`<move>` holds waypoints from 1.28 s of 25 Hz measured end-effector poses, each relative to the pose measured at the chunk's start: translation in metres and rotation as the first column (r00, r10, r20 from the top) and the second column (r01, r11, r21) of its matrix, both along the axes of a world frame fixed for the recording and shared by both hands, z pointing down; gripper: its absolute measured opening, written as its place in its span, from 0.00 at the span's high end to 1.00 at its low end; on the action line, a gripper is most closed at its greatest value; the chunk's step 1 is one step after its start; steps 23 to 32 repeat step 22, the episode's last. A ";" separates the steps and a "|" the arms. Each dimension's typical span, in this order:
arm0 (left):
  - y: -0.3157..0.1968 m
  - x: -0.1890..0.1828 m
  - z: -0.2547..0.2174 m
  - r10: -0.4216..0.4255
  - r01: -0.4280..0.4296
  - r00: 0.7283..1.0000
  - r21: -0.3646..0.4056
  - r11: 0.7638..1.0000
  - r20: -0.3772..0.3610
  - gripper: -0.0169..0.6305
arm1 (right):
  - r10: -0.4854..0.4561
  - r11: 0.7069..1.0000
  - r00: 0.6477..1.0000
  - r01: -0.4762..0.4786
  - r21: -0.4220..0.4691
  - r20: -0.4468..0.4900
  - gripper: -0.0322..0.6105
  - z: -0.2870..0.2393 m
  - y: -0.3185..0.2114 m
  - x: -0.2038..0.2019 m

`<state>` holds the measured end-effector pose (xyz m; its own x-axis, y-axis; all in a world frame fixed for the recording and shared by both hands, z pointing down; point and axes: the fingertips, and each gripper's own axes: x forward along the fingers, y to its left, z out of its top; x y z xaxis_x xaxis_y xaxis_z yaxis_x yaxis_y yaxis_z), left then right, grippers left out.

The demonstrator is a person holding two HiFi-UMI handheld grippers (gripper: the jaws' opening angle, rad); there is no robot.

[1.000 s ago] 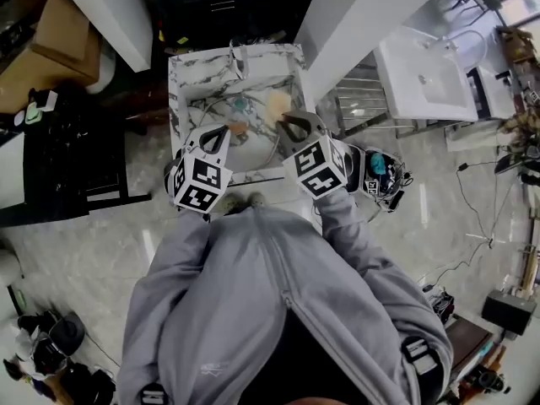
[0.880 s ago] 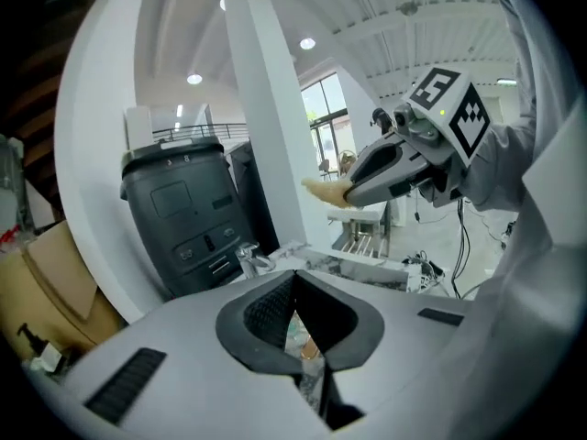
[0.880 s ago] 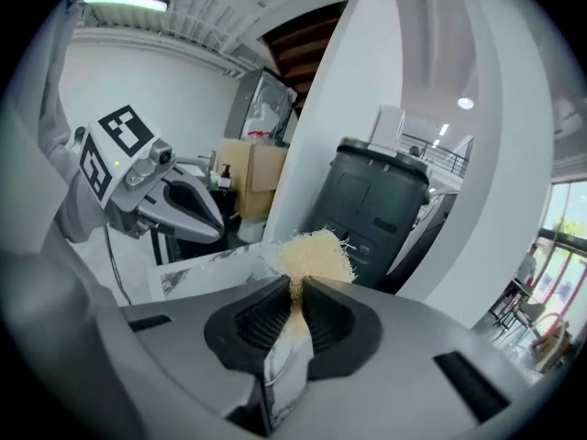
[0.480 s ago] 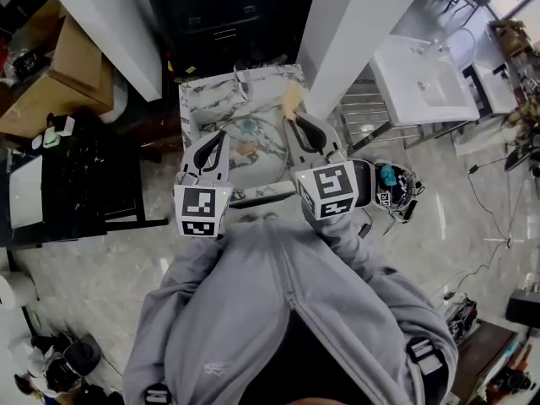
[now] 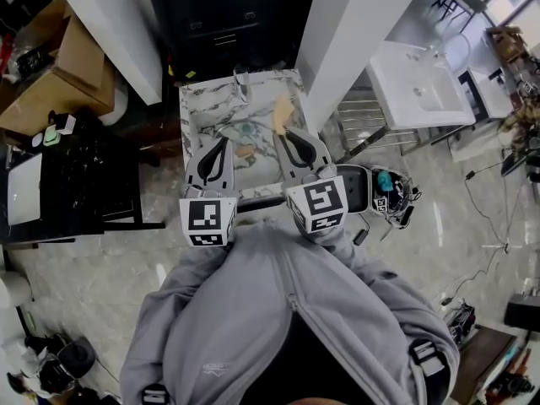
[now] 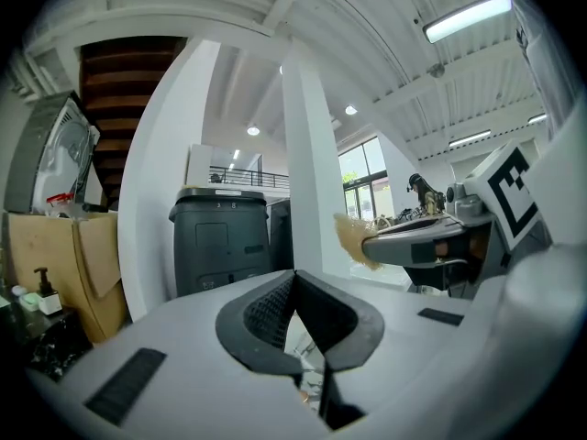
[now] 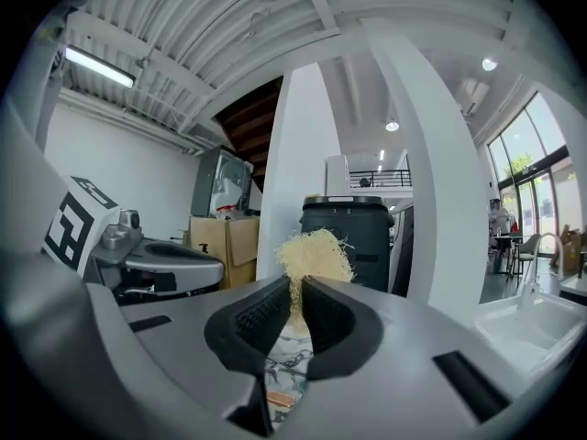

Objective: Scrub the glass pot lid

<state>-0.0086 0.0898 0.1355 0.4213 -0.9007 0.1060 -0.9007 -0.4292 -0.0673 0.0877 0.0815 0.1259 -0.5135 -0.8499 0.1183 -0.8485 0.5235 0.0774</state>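
Observation:
A marble basin (image 5: 192, 108) stands in front of me in the head view. In it lies the glass pot lid (image 5: 250, 135), faint, with a teal spot and an orange piece (image 5: 243, 151) by it. My left gripper (image 5: 224, 140) hovers above the basin, shut, with nothing between its pads (image 6: 275, 310). My right gripper (image 5: 280, 133) is beside it, shut on a straw-coloured fibre scrubber (image 5: 281, 113). The scrubber (image 7: 315, 255) sticks up out of the right gripper (image 7: 295, 287). In the left gripper view the right gripper (image 6: 371, 242) holds the scrubber (image 6: 353, 237) level in the air.
A dark bin (image 5: 224, 19) stands behind the basin, between white columns (image 5: 354, 32). Cardboard boxes (image 5: 59, 49) and a black stand (image 5: 84, 175) are at the left. A white washbasin unit (image 5: 422, 83) and floor cables are at the right.
Both grippers have risen from the basin and tipped up from pointing down to nearly level. The scrubber has stayed in the right gripper.

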 end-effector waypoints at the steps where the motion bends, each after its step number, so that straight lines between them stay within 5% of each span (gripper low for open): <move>1: 0.002 0.001 0.001 0.001 -0.001 1.000 -0.003 1.000 0.000 0.95 | -0.004 1.000 1.000 0.004 -0.001 0.001 0.87 0.000 0.002 -0.001; 32: 0.003 0.016 0.018 0.050 -0.049 0.998 -0.020 0.999 0.025 0.95 | -0.024 0.999 1.000 0.024 -0.031 -0.001 0.87 0.018 -0.001 -0.003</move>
